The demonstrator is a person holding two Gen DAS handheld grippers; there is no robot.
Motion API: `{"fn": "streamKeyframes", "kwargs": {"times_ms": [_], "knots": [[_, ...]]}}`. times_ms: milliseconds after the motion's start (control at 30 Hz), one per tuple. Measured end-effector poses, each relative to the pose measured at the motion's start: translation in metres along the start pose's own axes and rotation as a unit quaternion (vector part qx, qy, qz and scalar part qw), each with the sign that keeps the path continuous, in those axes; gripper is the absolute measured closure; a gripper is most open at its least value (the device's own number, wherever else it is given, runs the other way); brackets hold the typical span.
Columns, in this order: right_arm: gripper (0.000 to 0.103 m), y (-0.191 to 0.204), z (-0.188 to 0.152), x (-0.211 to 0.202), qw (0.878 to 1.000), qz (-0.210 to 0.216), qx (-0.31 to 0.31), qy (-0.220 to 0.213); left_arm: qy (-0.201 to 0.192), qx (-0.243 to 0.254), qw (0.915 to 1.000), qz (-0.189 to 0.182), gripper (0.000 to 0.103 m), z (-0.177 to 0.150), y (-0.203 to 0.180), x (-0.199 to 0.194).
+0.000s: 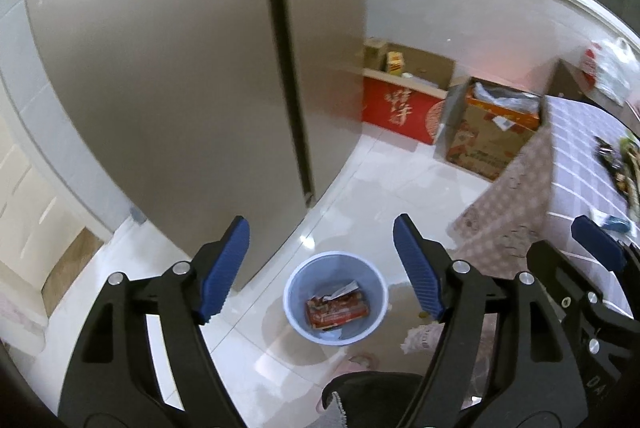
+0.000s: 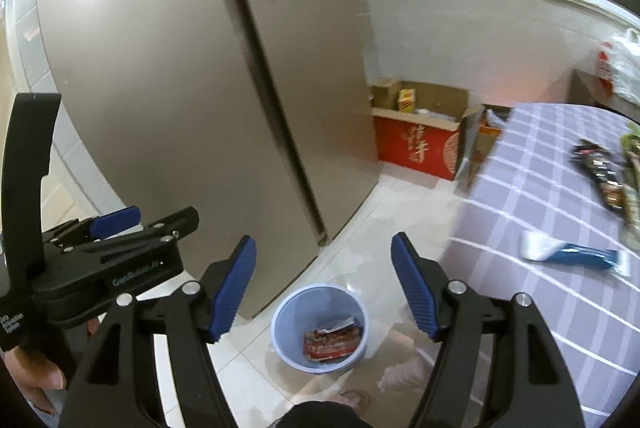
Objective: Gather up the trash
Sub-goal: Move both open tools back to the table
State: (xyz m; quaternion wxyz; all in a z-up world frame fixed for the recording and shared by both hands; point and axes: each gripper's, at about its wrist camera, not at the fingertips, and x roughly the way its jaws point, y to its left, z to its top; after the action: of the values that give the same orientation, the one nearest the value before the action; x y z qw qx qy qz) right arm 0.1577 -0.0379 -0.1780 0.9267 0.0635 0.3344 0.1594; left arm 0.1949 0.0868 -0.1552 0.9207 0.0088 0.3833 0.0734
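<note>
Two open grippers above a floor bin holding trash.

Left gripper (image 1: pixel 322 270) and right gripper (image 2: pixel 324 286): jaws spread, nothing between. Below, at 6 o'clock, the blue bin (image 1: pixel 296 302) stands on white tile, a red wrapper (image 1: pixel 338 310) inside. At 12 o'clock, the refrigerator (image 1: pixel 160 88); cardboard boxes (image 1: pixel 404 100) beyond. Right view alone shows the checked tablecloth's (image 2: pixel 540 188) top at 3 o'clock: a blue-and-white packet (image 2: pixel 576 254) and dark wrappers (image 2: pixel 604 172).

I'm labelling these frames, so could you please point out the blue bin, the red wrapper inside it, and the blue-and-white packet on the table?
blue bin (image 1: pixel 294 292): left wrist view, inner wall.
red wrapper (image 1: pixel 338 310): left wrist view, its middle.
blue-and-white packet (image 2: pixel 580 253): right wrist view, blue part.
</note>
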Motion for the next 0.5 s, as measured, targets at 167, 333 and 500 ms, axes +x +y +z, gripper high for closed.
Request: {"fn": "streamKeyframes", "kwargs": {"times_ms": [167,333,500], "knots": [[0.034,-0.043,-0.007,-0.044,0.999,-0.034,0.028,-0.020,-0.005,0.038,0.9981,-0.048,0.024,-0.004,-0.049,-0.019],[0.034,-0.094,-0.020,-0.085,0.995,-0.073,0.058,-0.035,0.007,0.083,0.9907,-0.108,0.024,-0.012,-0.109,-0.031],[0.034,-0.153,-0.035,-0.123,0.987,-0.116,0.099,-0.039,0.007,0.138,0.9778,-0.158,0.024,-0.023,-0.170,-0.038]]}}
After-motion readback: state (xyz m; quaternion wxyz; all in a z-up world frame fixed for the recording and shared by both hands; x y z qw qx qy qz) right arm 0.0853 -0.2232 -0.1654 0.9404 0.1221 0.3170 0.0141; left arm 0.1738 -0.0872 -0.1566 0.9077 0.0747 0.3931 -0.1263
